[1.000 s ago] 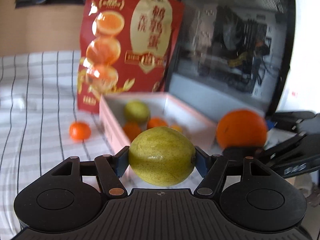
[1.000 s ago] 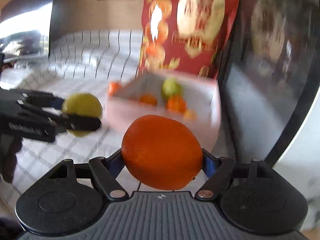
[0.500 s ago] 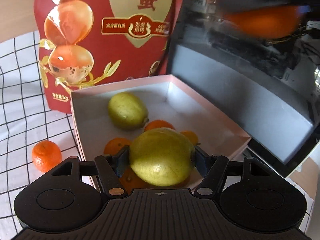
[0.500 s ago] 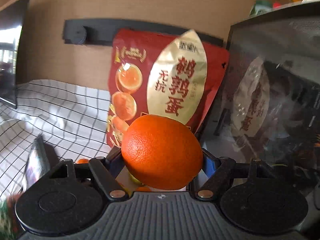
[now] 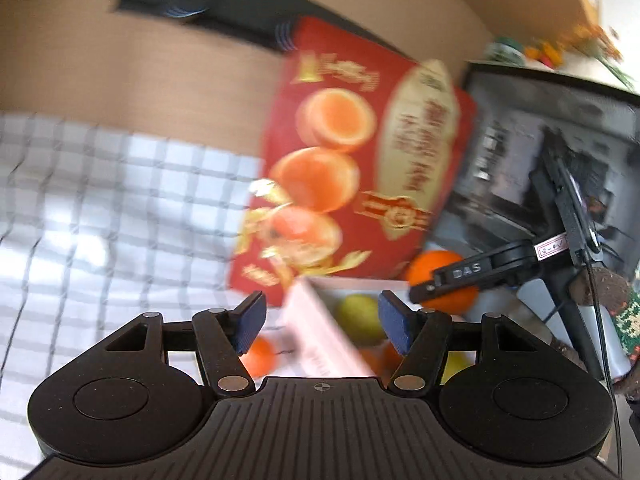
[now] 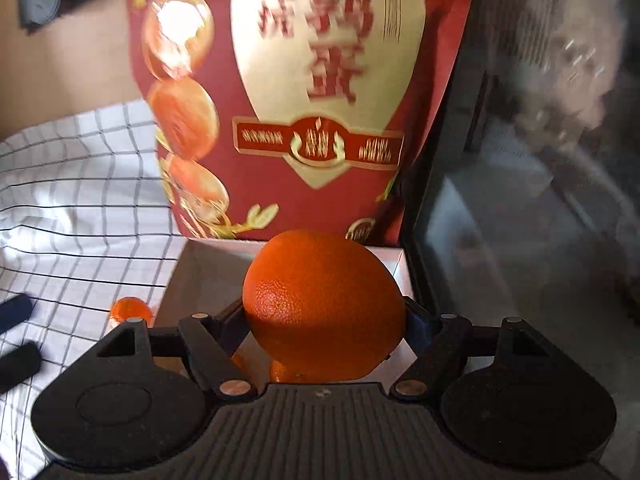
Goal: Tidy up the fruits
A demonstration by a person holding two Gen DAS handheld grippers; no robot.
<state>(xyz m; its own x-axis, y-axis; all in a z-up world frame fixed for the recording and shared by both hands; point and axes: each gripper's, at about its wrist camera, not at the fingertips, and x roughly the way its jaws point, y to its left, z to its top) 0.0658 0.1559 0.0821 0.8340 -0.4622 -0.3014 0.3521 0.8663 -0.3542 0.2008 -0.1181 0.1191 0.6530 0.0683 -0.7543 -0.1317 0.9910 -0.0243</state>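
Note:
My left gripper (image 5: 322,322) is open and empty, raised above the near left corner of the pink box (image 5: 326,334). A yellow-green pear (image 5: 358,316) and small oranges lie in the box. My right gripper (image 6: 324,316) is shut on a large orange (image 6: 324,306) and holds it over the box (image 6: 200,276). In the left wrist view that orange (image 5: 442,280) and the right gripper (image 5: 476,272) hang over the box's far right side. A small mandarin (image 5: 260,354) lies on the checked cloth left of the box; it also shows in the right wrist view (image 6: 130,310).
A red snack bag (image 5: 360,184) stands behind the box. A black glass-sided case (image 5: 560,168) stands to the right. The white checked cloth (image 5: 100,220) stretches to the left. The left gripper's dark fingertips (image 6: 16,312) show at the right wrist view's left edge.
My left gripper has let go of the pear into the box, opened and pulled back up and left. My right gripper has come down over the box with the orange.

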